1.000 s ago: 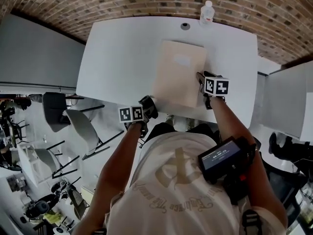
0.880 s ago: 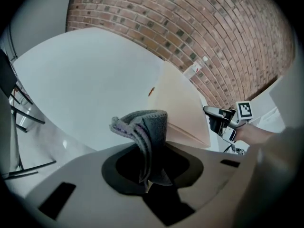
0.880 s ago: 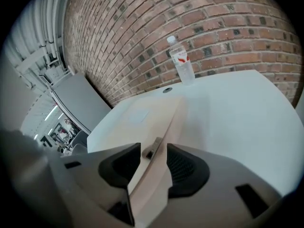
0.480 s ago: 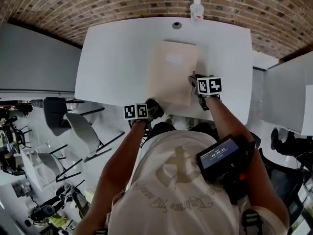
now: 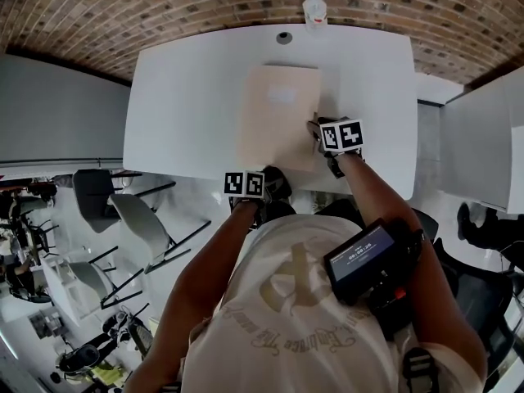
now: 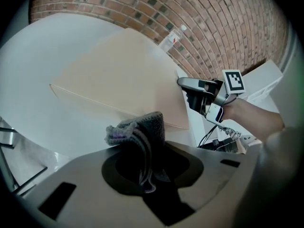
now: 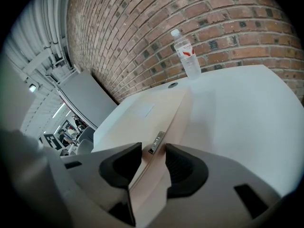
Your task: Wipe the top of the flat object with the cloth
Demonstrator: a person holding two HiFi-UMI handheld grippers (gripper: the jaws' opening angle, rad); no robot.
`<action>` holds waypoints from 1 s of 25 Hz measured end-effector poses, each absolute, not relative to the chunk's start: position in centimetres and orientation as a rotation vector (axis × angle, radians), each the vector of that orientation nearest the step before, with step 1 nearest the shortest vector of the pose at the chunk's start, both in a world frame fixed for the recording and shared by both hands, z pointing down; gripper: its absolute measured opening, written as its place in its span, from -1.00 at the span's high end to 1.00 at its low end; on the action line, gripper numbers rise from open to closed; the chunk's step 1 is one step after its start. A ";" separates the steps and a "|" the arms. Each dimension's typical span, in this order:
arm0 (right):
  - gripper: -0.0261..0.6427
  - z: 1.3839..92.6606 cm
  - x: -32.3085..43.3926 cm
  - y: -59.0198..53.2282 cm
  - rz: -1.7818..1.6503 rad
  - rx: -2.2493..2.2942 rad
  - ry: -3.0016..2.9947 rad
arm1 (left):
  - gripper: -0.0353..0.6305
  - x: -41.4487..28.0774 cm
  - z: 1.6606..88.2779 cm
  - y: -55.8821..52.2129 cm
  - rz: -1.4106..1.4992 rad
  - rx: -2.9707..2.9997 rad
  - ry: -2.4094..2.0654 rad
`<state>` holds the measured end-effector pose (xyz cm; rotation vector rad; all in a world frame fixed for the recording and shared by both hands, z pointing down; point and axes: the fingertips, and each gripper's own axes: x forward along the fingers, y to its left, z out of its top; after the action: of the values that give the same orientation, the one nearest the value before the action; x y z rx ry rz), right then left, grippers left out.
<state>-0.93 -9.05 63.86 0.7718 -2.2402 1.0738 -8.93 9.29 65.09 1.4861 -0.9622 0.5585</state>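
Observation:
A flat beige object point(image 5: 278, 115) lies on the white table point(image 5: 188, 97), with a pale label on its top. My right gripper point(image 5: 316, 133) is at its right edge, near the front corner. In the right gripper view the jaws stand on either side of that edge point(image 7: 142, 115), so my right gripper point(image 7: 153, 151) is shut on it. My left gripper point(image 5: 274, 182) hovers at the table's front edge, just short of the object. It is shut on a crumpled grey cloth point(image 6: 138, 133). Beyond the cloth, the left gripper view shows the beige object point(image 6: 118, 72) and the right gripper point(image 6: 192, 87).
A clear water bottle point(image 5: 313, 8) with a red label stands at the table's far edge, also seen as the bottle point(image 7: 186, 58). A round cable port point(image 5: 283, 37) is beside it. Grey chairs point(image 5: 135, 215) stand off the table's left. A brick wall runs behind.
My left gripper with the cloth has moved right, closer to the flat object's near edge. The right gripper has stayed on the object's right edge.

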 end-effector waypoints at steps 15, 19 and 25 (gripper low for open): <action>0.42 64.0 -0.8 -9.0 1.076 0.763 -2.268 | 0.58 1.0 65.4 9.7 0.674 1.647 -0.681; 0.41 63.8 -0.9 -9.0 1.070 0.763 -2.270 | 0.58 2.7 65.0 9.9 0.679 1.696 -0.595; 0.42 63.8 -0.8 -9.2 1.109 0.787 -2.302 | 0.58 4.2 63.0 10.4 0.656 1.796 -0.492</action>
<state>-0.83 -9.21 63.83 0.7870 -2.3019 1.1093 4.24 10.43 63.02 1.7957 -0.4924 0.6557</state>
